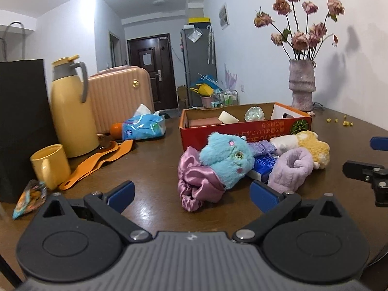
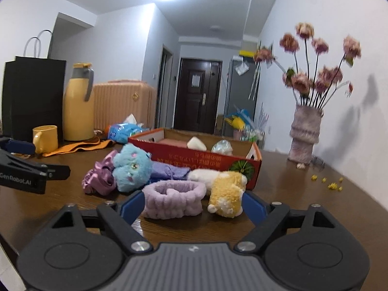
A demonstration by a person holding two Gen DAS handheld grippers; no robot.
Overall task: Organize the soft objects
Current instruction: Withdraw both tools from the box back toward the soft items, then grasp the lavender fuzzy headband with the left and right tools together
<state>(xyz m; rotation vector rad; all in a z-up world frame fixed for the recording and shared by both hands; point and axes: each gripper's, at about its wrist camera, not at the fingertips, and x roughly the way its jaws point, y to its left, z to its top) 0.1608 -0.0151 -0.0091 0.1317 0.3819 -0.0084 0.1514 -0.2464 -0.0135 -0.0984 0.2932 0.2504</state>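
A pile of soft things lies on the brown table in front of a red cardboard box (image 1: 232,127) (image 2: 194,154): a blue furry plush (image 1: 224,160) (image 2: 131,167), a pink satin scrunchie (image 1: 196,185) (image 2: 98,177), a lilac fuzzy band (image 1: 289,168) (image 2: 173,200), a yellow and white plush (image 1: 309,146) (image 2: 226,194) and a purple cloth (image 1: 262,146) (image 2: 167,171). My left gripper (image 1: 191,194) is open, just short of the scrunchie. My right gripper (image 2: 192,206) is open, its fingers either side of the band and yellow plush.
The box holds a pink block (image 1: 205,121), a white piece (image 1: 228,116) and a clear ball (image 1: 254,114). A yellow mug (image 1: 49,166), yellow thermos (image 1: 71,111), black bag (image 1: 20,126), orange strap (image 1: 97,162), tissue pack (image 1: 143,127) stand left. A flower vase (image 1: 302,84) stands back right.
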